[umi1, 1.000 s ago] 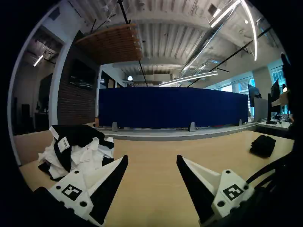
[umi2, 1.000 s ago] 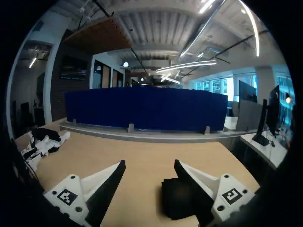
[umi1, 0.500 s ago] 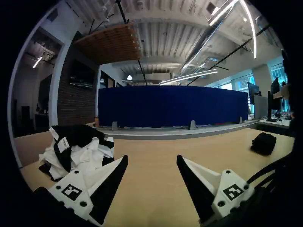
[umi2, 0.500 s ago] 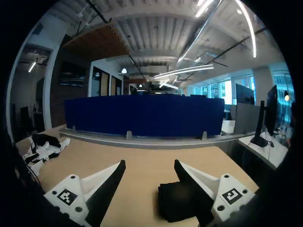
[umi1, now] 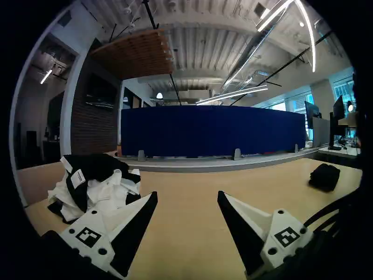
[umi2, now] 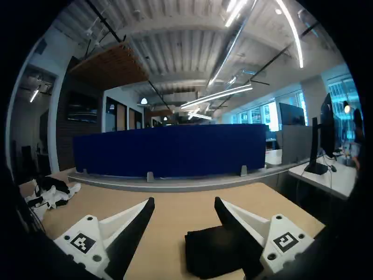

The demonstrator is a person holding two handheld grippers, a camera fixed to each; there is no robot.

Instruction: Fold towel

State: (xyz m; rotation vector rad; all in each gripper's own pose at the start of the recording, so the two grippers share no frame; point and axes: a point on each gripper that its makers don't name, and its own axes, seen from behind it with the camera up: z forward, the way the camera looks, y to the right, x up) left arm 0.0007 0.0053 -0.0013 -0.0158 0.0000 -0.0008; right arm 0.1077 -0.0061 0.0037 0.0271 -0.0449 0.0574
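Right gripper view, against a second ago: tipped up and rolled a little, more ceiling (umi2: 186, 46) in it, and the folded black towel (umi2: 210, 245) slid slightly leftward under the fingers. Left gripper view against the same second: next to no change.

Reads as one towel done and set down at the near right of the table (umi2: 179, 217), with the right hand easing off it. Next in line, most likely, something from the pile of towels (umi1: 93, 186) at the near left, not yet touched.

Folded black towel: a compact, flat-topped block, matte, soft-edged, with layers showing at its near side. Seen from the left gripper view as a small dark lump far off to the right.

Pile of towels: black and white cloth jumbled together, rumpled, with a small tag sticking up, loose folds and no clear corner to seize.

Right gripper (umi2: 184, 199): fingers spread wide, nothing clamped. Right finger overlapping the black towel in the picture; touching or just above it, cannot tell.

Left gripper (umi1: 187, 193): also spread wide and empty, bare tabletop between the fingers, left finger just beside the pile.

Table: pale wood, smooth, faintly glossy. Beyond it, along the far edge, a long blue divider (umi1: 205, 130) of felt-like fabric on small grey feet. Farther right, a dark monitor (umi2: 321, 135) on a white desk. Overhead, ribbed ceiling and thin light strips.
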